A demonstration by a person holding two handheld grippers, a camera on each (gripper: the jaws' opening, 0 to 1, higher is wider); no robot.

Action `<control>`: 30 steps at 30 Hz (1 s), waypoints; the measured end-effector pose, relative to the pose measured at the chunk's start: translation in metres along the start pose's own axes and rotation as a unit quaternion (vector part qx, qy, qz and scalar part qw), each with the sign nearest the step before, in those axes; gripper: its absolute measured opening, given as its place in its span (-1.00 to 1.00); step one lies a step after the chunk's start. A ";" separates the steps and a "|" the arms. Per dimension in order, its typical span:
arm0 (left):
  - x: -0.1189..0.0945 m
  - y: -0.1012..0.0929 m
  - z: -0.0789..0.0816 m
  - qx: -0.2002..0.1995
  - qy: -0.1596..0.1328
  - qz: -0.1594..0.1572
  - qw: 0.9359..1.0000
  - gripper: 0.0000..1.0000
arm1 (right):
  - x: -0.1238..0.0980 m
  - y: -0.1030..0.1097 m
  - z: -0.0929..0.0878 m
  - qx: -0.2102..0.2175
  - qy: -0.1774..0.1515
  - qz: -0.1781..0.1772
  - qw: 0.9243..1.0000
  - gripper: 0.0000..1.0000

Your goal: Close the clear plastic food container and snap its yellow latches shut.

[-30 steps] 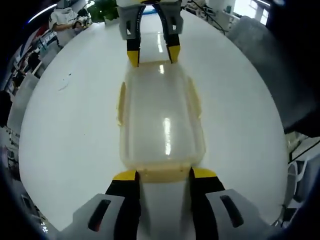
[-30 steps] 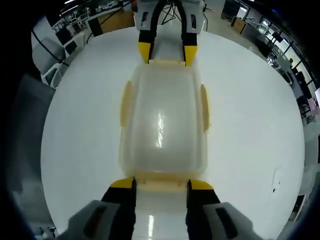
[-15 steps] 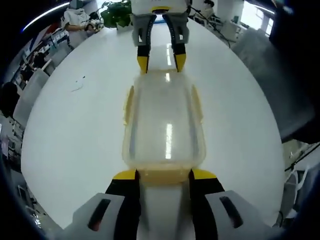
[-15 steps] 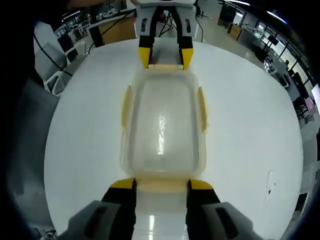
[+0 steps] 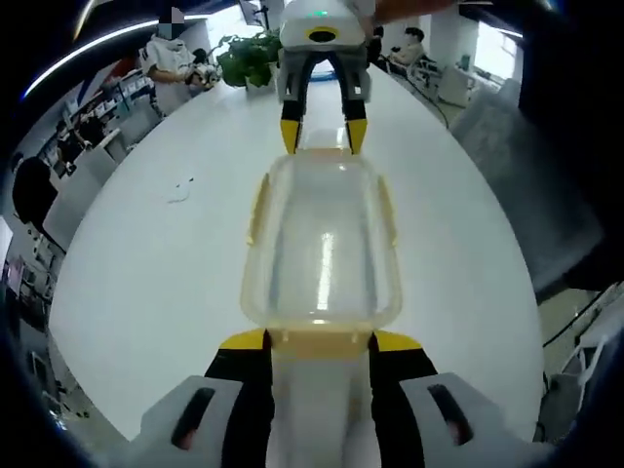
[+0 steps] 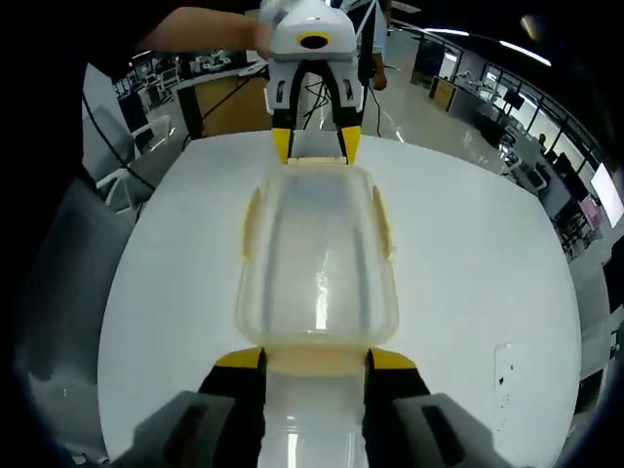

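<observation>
1. Now the clear plastic food container (image 5: 322,253) lies lengthwise on the white desk (image 5: 146,263), its lid on, one short end toward each gripper.
2. At the bottom of the left gripper view, the left gripper (image 5: 319,341) has its yellow-tipped jaws spread, one on either side of the near end latch (image 5: 320,341), their tips just at the container's end corners.
3. The right gripper (image 5: 323,136) stands at the far end in that view, jaws also apart and flanking the far end latch.
4. From the right gripper view the same holds mirrored: the right gripper (image 6: 317,361) straddles its near latch (image 6: 317,361), and the left gripper (image 6: 314,144) sits at the opposite end with a hand (image 6: 210,29) above it.
5. Yellow side latches (image 6: 251,222) run along both long edges; whether they are snapped down I cannot tell.
6. Beyond the desk are a potted plant (image 5: 244,58) and office chairs (image 6: 122,185).
</observation>
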State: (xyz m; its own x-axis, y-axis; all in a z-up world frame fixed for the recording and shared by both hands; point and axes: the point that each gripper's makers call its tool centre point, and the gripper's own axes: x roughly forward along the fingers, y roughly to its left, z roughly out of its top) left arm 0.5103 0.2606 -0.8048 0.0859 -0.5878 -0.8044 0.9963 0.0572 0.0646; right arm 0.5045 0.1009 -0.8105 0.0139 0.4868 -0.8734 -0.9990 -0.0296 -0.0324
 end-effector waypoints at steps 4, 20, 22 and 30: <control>-0.003 0.001 0.009 -0.001 -0.009 0.006 1.000 -0.30 | -0.011 0.002 0.000 -0.001 -0.010 -0.005 1.000 -0.27; -0.005 -0.006 0.048 -0.005 -0.015 0.017 1.000 -0.30 | -0.048 0.007 -0.010 -0.014 -0.039 -0.006 0.999 -0.28; -0.002 -0.006 0.053 -0.003 -0.014 0.017 1.000 -0.30 | -0.050 0.007 -0.015 -0.013 -0.040 -0.004 0.999 -0.28; 0.007 0.001 0.064 0.002 -0.014 0.017 1.000 -0.30 | -0.059 0.002 -0.026 -0.009 -0.044 -0.009 0.999 -0.28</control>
State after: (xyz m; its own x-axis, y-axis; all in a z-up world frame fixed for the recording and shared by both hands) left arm 0.5121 0.2052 -0.7725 0.1189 -0.6073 -0.7856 0.9929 0.0740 0.0931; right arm 0.5026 0.0498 -0.7717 0.0270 0.5619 -0.8268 -0.9977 -0.0365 -0.0573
